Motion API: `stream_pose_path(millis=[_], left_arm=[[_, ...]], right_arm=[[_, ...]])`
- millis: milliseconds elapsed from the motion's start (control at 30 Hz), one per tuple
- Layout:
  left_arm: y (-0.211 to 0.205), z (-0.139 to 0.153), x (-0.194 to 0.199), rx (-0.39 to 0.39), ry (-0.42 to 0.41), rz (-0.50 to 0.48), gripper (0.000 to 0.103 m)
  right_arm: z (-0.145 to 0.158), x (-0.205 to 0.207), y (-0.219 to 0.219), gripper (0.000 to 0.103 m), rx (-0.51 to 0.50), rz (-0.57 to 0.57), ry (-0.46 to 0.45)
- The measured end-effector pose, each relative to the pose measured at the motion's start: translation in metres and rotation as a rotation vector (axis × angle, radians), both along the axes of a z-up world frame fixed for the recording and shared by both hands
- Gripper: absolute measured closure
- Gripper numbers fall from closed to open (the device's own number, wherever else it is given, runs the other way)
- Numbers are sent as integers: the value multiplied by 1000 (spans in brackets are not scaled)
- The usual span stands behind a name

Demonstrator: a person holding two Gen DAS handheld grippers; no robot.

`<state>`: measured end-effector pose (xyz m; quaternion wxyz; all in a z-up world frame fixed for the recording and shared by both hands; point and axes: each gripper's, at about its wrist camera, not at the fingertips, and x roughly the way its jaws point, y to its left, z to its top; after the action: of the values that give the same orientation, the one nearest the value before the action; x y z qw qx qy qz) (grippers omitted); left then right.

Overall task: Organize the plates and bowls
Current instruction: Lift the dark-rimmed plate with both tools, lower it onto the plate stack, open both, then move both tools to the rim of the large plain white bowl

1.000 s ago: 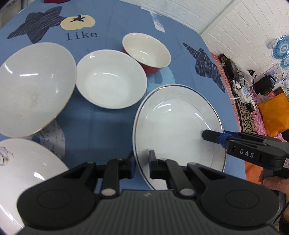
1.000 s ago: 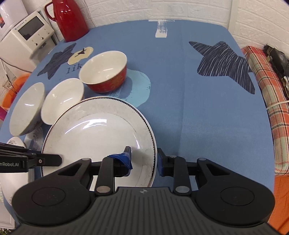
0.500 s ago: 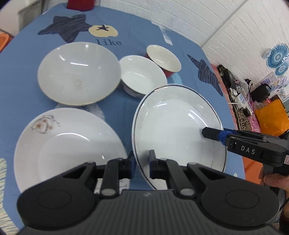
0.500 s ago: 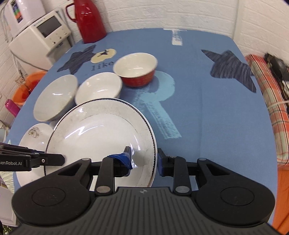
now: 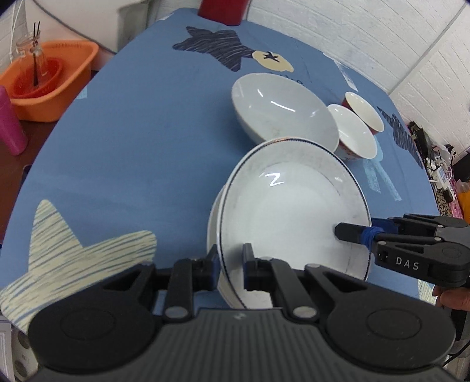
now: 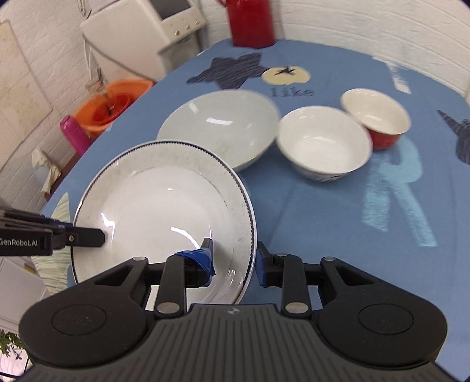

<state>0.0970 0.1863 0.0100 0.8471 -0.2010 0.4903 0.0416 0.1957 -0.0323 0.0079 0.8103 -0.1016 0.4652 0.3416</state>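
A white plate with a thin blue rim (image 5: 293, 211) is held from two sides. My left gripper (image 5: 230, 258) is shut on its near left rim, one finger above and one below. My right gripper (image 5: 352, 235) is shut on the opposite rim, seen close in the right wrist view (image 6: 233, 258), where the plate (image 6: 161, 199) fills the lower left and the left gripper (image 6: 100, 238) reaches in from the left. Under the held plate the edge of a second white plate (image 5: 213, 226) shows. Behind stand a large white bowl (image 5: 282, 117), a small white bowl (image 5: 352, 132) and a red bowl (image 5: 364, 111).
The table wears a blue cloth with star prints (image 5: 132, 147). Off its left edge sit an orange basin (image 5: 50, 76) and a pink cup (image 5: 8, 126). A red jug (image 6: 249, 20) and a white appliance (image 6: 141, 38) stand at the back. A hand (image 5: 452, 299) holds the right gripper.
Both grippers have carried the blue-rimmed plate to the left, away from the bowls. It now hangs over the other white plate and hides most of it.
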Motion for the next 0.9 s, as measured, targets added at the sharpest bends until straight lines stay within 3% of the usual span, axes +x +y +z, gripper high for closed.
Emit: stream_pose_path(millis=[400, 600, 900], left_arm=[[10, -17, 4, -46, 35, -20, 97], [3, -15, 8, -1, 46, -56, 96], [2, -2, -2, 2, 10, -81, 63]], right_arm=[[-9, -14, 11, 90, -50, 18, 20], [-7, -14, 6, 89, -29, 9, 23], [32, -7, -10, 88, 32, -33, -87]])
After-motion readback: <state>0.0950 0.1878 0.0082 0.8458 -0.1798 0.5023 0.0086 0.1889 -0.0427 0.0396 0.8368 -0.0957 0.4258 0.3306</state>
